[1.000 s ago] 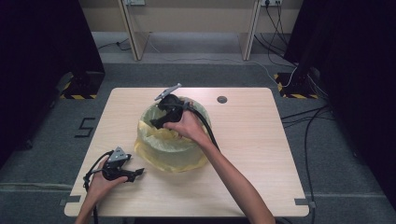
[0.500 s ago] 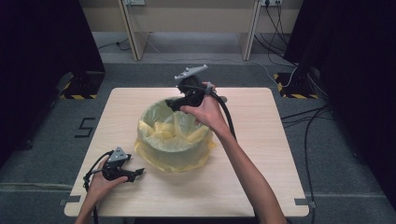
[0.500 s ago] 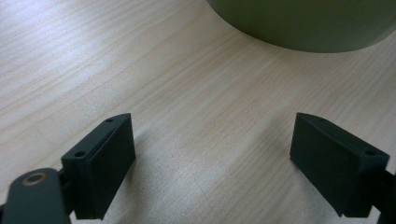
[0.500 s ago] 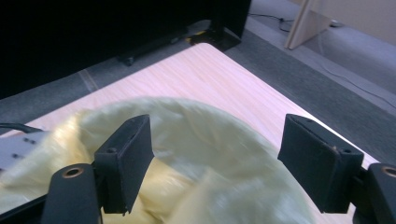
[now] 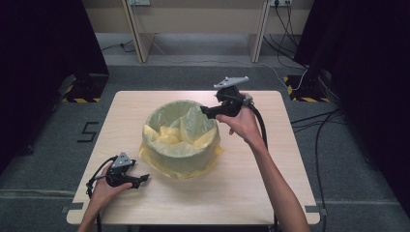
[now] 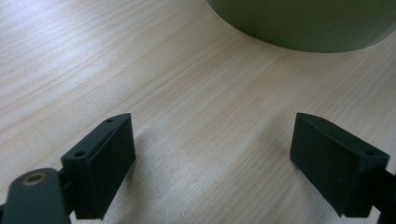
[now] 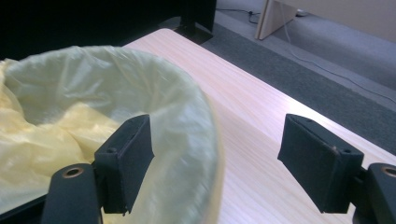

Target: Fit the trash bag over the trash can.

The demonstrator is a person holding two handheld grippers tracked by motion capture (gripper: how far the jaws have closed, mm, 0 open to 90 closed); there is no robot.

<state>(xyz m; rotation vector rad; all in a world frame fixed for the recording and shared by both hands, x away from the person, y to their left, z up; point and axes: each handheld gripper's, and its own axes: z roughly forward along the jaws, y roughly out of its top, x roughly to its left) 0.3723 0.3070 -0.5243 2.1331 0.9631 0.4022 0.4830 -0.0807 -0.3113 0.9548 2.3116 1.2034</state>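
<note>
The bin [image 5: 180, 140] with its yellow liner [image 5: 181, 130] stands mid-table [image 5: 270, 193] and blocks the straight way across. Bare wood lies open along the near edge, on the right side and behind the bin. The bin's mouth is open from above.

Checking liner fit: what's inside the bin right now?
The bin holds a yellow bag, its edge folded over the rim and draped down the outside. Loose folds bunch inside. Nothing else shows there; the bin's bottom is covered by the plastic. The right gripper is open at the rim.
</note>
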